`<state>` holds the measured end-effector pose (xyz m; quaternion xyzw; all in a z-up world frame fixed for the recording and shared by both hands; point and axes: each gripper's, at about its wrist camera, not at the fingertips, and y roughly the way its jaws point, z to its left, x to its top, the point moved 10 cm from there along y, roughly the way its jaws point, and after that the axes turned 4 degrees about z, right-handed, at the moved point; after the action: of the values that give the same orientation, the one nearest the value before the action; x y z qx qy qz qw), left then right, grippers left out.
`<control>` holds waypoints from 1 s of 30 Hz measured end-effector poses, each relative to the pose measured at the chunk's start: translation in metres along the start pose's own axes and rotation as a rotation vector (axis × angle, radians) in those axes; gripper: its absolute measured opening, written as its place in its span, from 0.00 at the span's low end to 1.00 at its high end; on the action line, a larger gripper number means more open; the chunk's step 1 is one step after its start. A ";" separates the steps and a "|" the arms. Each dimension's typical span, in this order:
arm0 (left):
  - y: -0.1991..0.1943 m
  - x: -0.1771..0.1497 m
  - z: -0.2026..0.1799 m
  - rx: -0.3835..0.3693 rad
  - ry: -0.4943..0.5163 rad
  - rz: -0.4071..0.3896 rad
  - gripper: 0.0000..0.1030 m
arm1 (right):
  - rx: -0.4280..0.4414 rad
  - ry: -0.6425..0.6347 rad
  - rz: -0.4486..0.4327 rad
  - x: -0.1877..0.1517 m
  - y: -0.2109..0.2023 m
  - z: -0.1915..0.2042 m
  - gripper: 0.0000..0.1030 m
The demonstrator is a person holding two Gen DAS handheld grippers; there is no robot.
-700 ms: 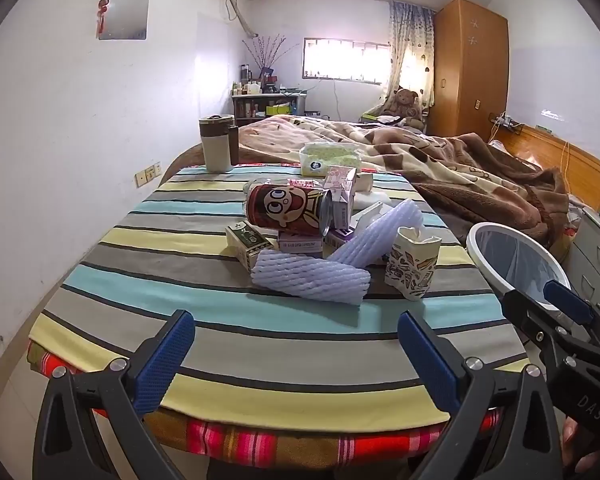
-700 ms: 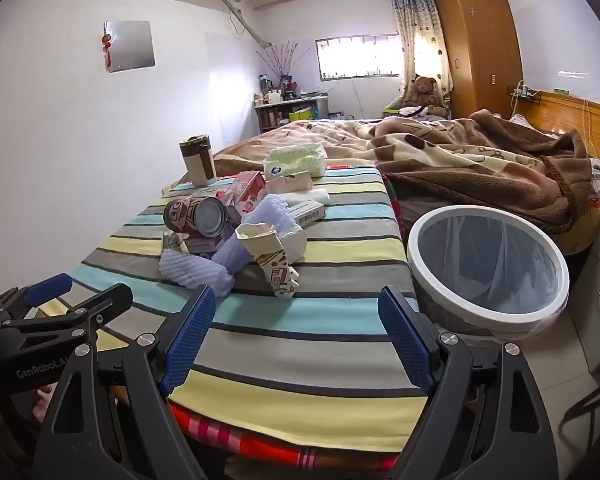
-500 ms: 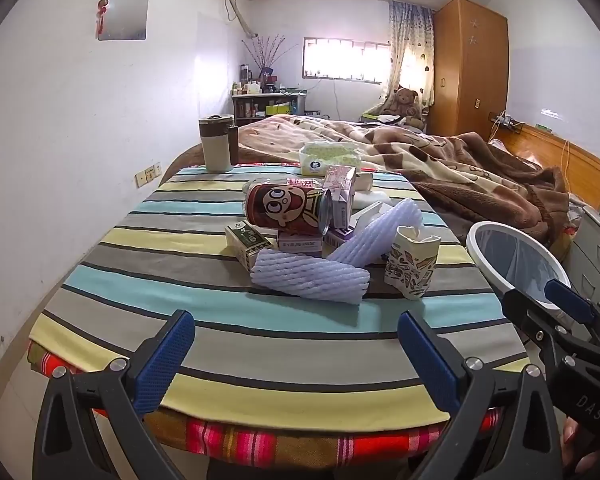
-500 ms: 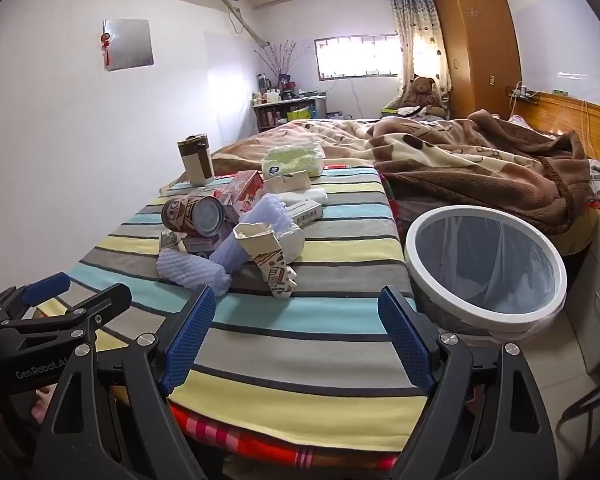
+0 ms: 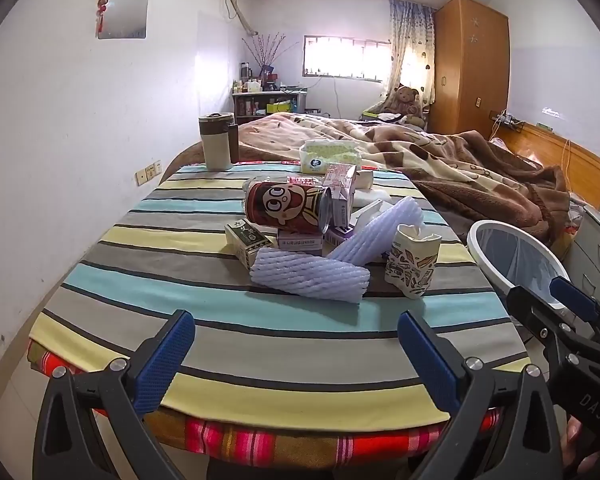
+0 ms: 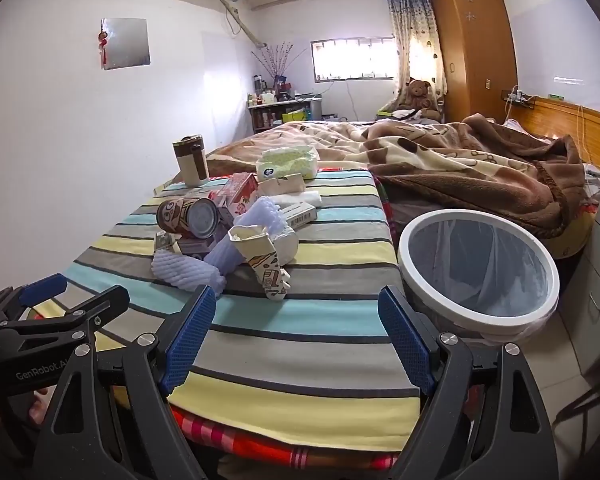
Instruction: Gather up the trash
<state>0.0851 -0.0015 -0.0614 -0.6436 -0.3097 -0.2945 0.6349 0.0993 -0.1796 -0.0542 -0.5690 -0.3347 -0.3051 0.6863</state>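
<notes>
Both the left gripper [image 5: 296,354] and right gripper [image 6: 298,334] are being held spread apart and empty at the tabletop's [image 5: 148,280] near edge. The trash pile [image 5: 324,236] is lying mid-table, untouched; the bin [image 6: 478,270] is standing off the right edge. A reach to the foam sleeve [image 5: 310,274] is being called for.

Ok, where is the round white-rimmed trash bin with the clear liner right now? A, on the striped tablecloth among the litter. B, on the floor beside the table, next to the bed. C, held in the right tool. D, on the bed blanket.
B: the round white-rimmed trash bin stands on the floor off the edge of the striped tablecloth, in front of the brown bed blanket.
</notes>
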 end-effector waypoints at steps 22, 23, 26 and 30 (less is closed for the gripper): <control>-0.001 -0.001 0.002 0.004 -0.005 -0.001 1.00 | -0.004 -0.003 -0.001 0.001 -0.002 0.000 0.83; -0.001 -0.001 0.002 0.003 -0.005 -0.001 1.00 | -0.005 -0.005 0.000 0.001 -0.002 0.001 0.83; -0.001 -0.002 0.003 0.003 -0.008 0.000 1.00 | -0.006 -0.006 0.000 0.001 -0.003 0.000 0.83; -0.002 -0.002 0.005 0.002 -0.010 0.002 1.00 | -0.009 -0.007 0.000 0.001 -0.003 0.001 0.83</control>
<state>0.0822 0.0032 -0.0619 -0.6449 -0.3123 -0.2905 0.6342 0.0974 -0.1793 -0.0520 -0.5733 -0.3356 -0.3047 0.6825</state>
